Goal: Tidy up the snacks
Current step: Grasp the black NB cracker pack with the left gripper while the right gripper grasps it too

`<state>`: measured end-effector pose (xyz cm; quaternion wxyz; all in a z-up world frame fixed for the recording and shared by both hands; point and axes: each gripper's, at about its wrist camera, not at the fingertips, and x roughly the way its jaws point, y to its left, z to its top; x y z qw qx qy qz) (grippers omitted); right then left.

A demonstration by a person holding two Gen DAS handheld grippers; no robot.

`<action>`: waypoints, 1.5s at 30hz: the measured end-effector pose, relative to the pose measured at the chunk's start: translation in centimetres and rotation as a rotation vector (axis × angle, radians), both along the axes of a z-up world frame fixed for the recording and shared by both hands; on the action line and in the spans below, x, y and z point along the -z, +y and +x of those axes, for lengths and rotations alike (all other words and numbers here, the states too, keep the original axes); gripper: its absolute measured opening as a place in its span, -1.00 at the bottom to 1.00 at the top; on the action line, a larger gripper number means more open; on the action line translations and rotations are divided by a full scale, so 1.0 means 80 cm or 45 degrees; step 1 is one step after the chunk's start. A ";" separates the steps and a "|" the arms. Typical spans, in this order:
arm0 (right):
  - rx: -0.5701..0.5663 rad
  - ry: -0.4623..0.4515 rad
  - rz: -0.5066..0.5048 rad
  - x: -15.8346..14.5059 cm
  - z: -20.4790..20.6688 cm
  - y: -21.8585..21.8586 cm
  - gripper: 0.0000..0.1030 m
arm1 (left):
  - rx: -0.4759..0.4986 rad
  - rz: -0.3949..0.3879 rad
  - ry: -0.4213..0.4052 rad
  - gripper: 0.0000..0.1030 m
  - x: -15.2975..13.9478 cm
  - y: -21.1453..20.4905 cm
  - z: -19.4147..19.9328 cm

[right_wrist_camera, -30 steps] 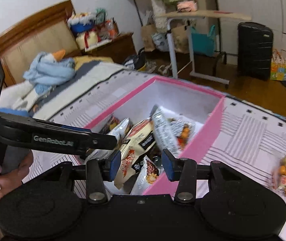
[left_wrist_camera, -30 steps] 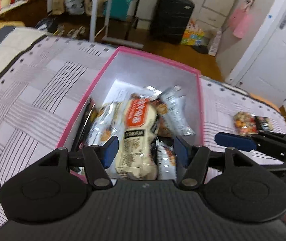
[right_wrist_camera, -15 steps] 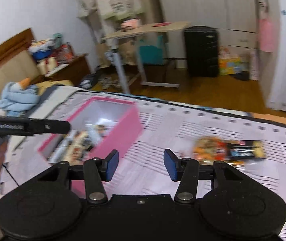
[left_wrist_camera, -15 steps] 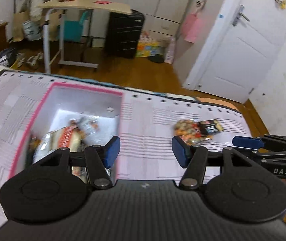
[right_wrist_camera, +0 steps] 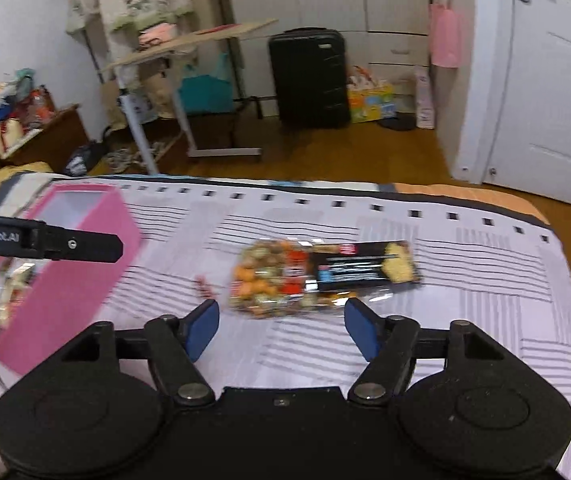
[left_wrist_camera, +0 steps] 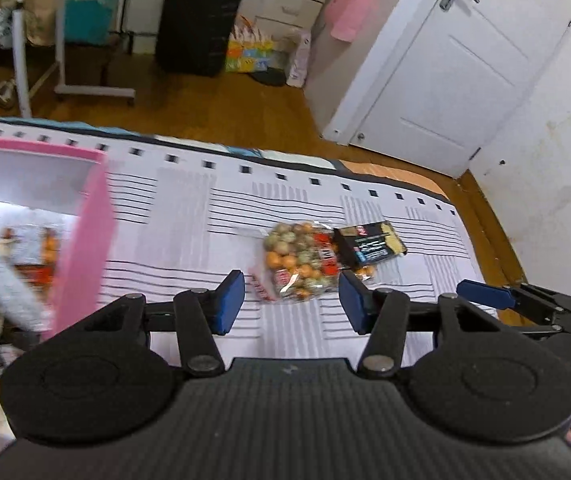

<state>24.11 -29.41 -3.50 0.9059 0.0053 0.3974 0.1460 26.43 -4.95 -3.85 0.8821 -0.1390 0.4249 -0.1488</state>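
A clear bag of orange and green round snacks (left_wrist_camera: 297,258) lies on the striped bed cover, with a black snack packet (left_wrist_camera: 369,242) partly on top of it at the right. A pink box (left_wrist_camera: 85,240) holding several snack packs stands at the left. My left gripper (left_wrist_camera: 291,306) is open and empty, just short of the bag. My right gripper (right_wrist_camera: 281,326) is open and empty, close in front of the same bag (right_wrist_camera: 273,276) and black packet (right_wrist_camera: 365,268). The pink box (right_wrist_camera: 81,276) is at its left. The left gripper's finger (right_wrist_camera: 65,242) crosses that view.
The bed cover (left_wrist_camera: 189,216) ends at an edge beyond the snacks, with wooden floor behind. A black suitcase (left_wrist_camera: 199,20), a rolling side table (right_wrist_camera: 177,92) and a white door (left_wrist_camera: 457,68) stand across the room. The right gripper's finger (left_wrist_camera: 489,294) shows at the right.
Both grippers swung right, away from the pink box, and came closer to the bag and black packet on the cover. Both stay open and empty.
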 end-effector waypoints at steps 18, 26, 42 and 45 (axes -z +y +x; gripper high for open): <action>0.053 0.085 0.246 0.115 0.161 -0.110 0.62 | -0.040 -0.301 0.147 -0.36 0.146 -0.109 0.130; -0.081 0.233 0.346 0.148 0.186 -0.119 0.76 | -0.031 -0.355 0.171 -0.57 0.164 -0.104 0.141; -0.132 0.120 -0.015 0.136 0.120 -0.055 0.80 | 0.027 -0.243 0.123 -0.56 0.151 -0.131 0.118; -0.106 0.078 -0.059 0.124 0.100 -0.042 0.80 | 0.033 -0.237 0.116 -0.48 0.144 -0.126 0.104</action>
